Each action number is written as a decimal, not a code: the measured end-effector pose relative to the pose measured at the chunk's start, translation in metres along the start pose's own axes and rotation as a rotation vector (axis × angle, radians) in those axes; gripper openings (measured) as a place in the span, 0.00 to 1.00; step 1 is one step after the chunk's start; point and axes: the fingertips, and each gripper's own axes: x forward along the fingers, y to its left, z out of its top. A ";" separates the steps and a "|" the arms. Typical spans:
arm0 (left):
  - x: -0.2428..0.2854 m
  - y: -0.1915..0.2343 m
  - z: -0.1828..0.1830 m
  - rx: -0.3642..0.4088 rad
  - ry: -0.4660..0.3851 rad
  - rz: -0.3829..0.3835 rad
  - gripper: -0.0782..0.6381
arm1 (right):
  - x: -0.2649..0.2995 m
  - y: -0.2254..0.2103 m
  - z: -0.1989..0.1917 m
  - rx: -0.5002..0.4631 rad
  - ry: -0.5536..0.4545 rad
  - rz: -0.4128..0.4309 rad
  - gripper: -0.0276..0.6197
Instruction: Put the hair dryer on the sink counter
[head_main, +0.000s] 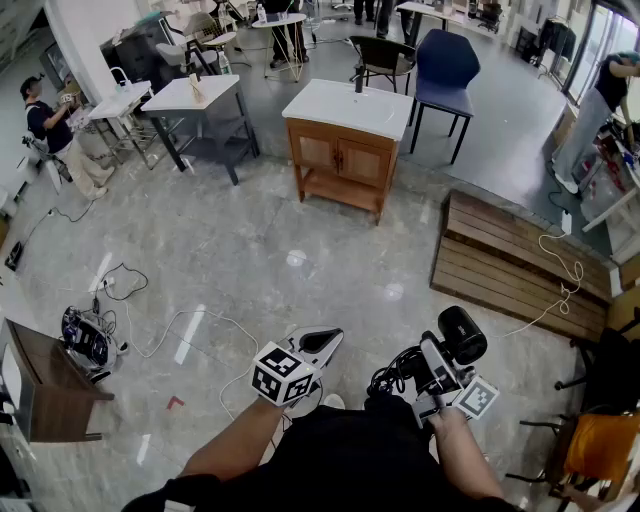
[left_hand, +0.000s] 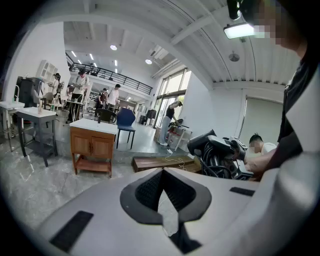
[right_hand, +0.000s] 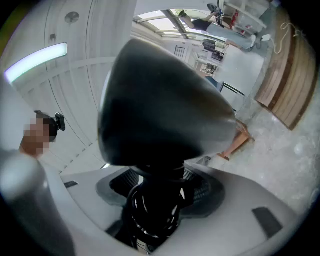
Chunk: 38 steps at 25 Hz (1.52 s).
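Now, low in the head view at centre right, the right hand-held gripper (head_main: 436, 360) is clamped on a black, round-barrelled hair dryer (head_main: 462, 335). Its own view shows the jaws standing wide and pressing on the dryer's handle from both sides. A black cord (head_main: 396, 375) is looped around that handle, and the big barrel fills the middle of that frame. The hair dryer is in the air above the grey polished stone floor (head_main: 260, 260), close to the person's body.

Just left of it, the left hand-held gripper (head_main: 327, 341) has its jaw tips brought together with nothing between them.

Well apart from both, in the upper middle of the head view, stands a wooden table with two cabinet doors and a white sink top (head_main: 335, 110). A dark tap (head_main: 358, 80) stands upright at the back of the top. A blue chair (head_main: 445, 62) is just to the table's upper right. A slatted brown wooden platform (head_main: 510, 262) lies on the floor at the right of the frame.
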 end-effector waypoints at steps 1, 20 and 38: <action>0.000 -0.001 -0.001 0.002 0.000 -0.001 0.11 | -0.001 0.000 0.000 -0.002 0.000 0.001 0.42; 0.000 -0.005 -0.007 0.009 0.004 -0.013 0.11 | -0.010 0.002 0.001 -0.014 -0.032 0.028 0.42; 0.014 0.008 -0.008 -0.026 0.021 -0.007 0.11 | -0.006 -0.017 0.011 0.017 -0.040 -0.019 0.42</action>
